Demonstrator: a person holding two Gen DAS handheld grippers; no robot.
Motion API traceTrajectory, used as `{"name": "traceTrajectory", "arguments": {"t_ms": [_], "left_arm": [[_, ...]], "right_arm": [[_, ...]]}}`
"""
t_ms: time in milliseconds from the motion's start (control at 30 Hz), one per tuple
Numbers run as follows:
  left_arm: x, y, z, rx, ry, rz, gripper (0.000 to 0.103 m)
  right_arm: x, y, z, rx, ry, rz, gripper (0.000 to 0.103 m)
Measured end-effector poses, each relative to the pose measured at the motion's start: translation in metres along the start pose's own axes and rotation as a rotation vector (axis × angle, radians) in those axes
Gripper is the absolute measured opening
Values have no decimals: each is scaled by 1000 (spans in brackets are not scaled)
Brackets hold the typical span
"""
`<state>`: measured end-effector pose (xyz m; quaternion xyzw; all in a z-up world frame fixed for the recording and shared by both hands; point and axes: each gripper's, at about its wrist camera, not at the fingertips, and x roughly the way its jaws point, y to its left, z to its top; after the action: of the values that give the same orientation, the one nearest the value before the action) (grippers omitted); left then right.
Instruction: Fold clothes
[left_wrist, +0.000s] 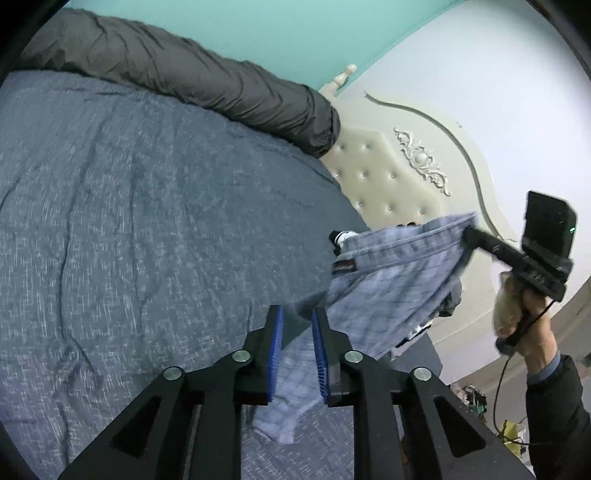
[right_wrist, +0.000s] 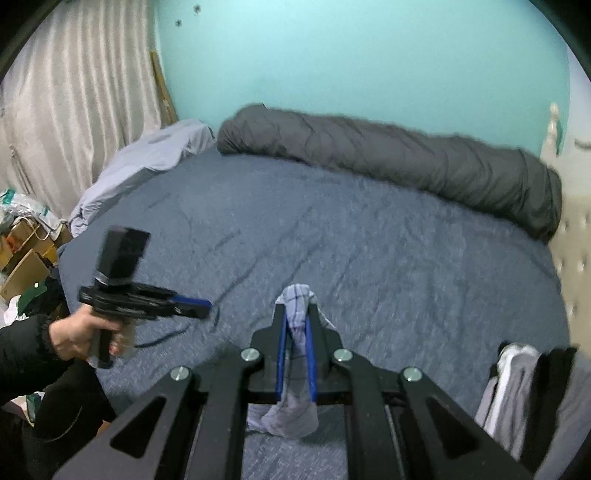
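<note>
Blue bedding (left_wrist: 129, 221) covers the bed under both grippers. Close up, the left gripper (left_wrist: 297, 317) has its blue pads apart, with nothing pinched; the cloth hangs behind the gap. The right gripper (right_wrist: 295, 314) is clamped on the checked blue shorts (left_wrist: 391, 273), which are lifted off the bed. Their waistband runs up toward the right gripper, and the rest hangs down toward the bedding. Farther back lies a rolled gray blanket (right_wrist: 388, 155), beside a cream headboard (left_wrist: 388, 177) and a teal wall (right_wrist: 351, 59).
</note>
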<state>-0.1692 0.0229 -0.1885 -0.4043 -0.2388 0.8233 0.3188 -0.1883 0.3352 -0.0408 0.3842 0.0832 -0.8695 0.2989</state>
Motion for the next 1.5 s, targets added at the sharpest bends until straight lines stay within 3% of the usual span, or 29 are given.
{"name": "traceTrajectory", "arguments": {"t_ms": [133,367,567,800,933,1100,1500], "left_arm": [[24,20,-11,-31,46,26,20],[85,42,-20,-46,145,40,21],[153,40,-17,-27,233,40,21],[223,24,-7,24,327,56,21],[257,13,0,55,371,63,23],[292,-1,6,94,421,60,35],[305,-7,-4,77,476,6,40]], "right_arm": [[55,-23,-34,40,106,-38,9],[115,-77,-102,164,236,-108,9],[124,-113,-153,243,261,-121,9],[115,-144,-199,342,224,-148,9],[113,-152,-211,352,209,-167,9],[112,-156,-217,335,204,-204,9],[111,-174,-220,361,193,-293,8]]}}
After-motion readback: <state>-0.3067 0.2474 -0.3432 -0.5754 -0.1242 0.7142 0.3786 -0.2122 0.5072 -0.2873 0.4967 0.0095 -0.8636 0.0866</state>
